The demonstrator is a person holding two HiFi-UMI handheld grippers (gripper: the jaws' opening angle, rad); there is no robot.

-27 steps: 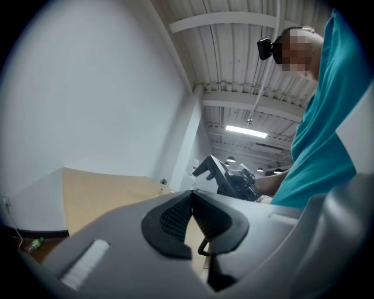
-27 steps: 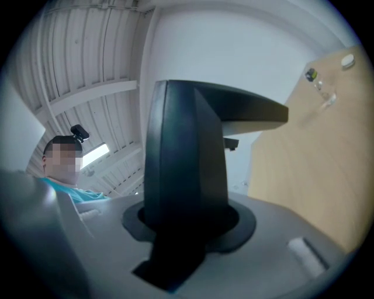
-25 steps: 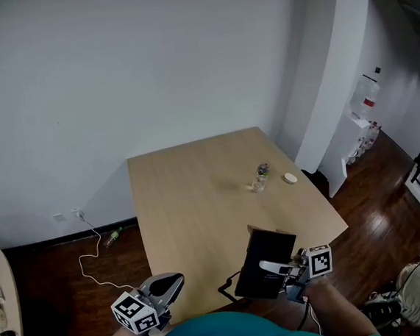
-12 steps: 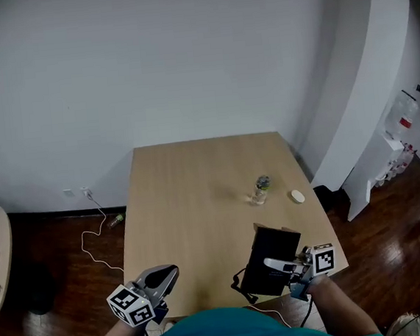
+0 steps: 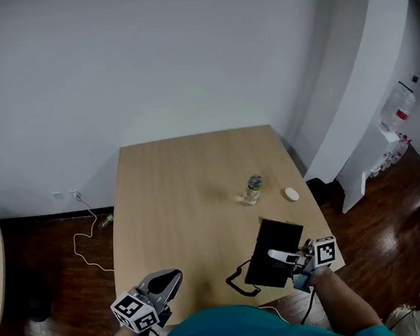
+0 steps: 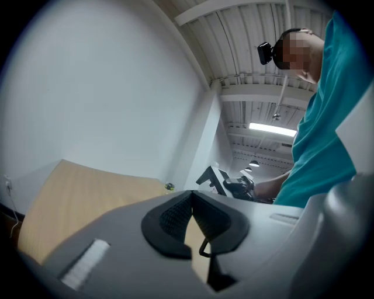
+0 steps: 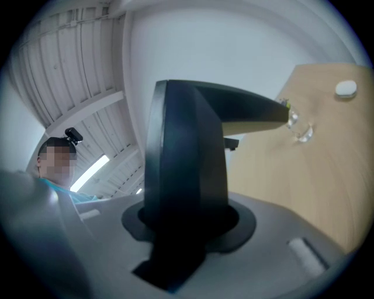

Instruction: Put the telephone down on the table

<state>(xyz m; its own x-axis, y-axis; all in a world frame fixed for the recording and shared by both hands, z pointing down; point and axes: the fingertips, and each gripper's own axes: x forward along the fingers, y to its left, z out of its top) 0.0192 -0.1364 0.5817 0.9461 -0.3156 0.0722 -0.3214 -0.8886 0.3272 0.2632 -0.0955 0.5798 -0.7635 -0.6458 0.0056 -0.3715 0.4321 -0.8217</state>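
Note:
A black telephone [image 5: 275, 249] hangs over the near right corner of the wooden table [image 5: 191, 202], with its dark cord [image 5: 238, 284] looping off the near edge. My right gripper [image 5: 286, 256] is shut on the telephone [image 7: 187, 146], which fills the space between the jaws of the right gripper [image 7: 186, 219]. Whether the phone rests on the tabletop cannot be told. My left gripper [image 5: 169, 280] hovers at the table's near edge, left of the phone, shut and holding nothing. In the left gripper view the pads of the left gripper [image 6: 191, 198] meet, and the telephone [image 6: 215, 177] shows beyond.
A small clear bottle [image 5: 253, 189] stands right of the table's middle, with a white rounded object [image 5: 291, 193] beside it near the right edge. Both show in the right gripper view as the bottle [image 7: 295, 125] and the white object [image 7: 346, 88]. A white cable [image 5: 84, 238] lies on the dark floor to the left.
Both grippers have come a little closer in over the table's near edge. The telephone has stayed in the right gripper's hold. The view of the table has shifted as the head moved.

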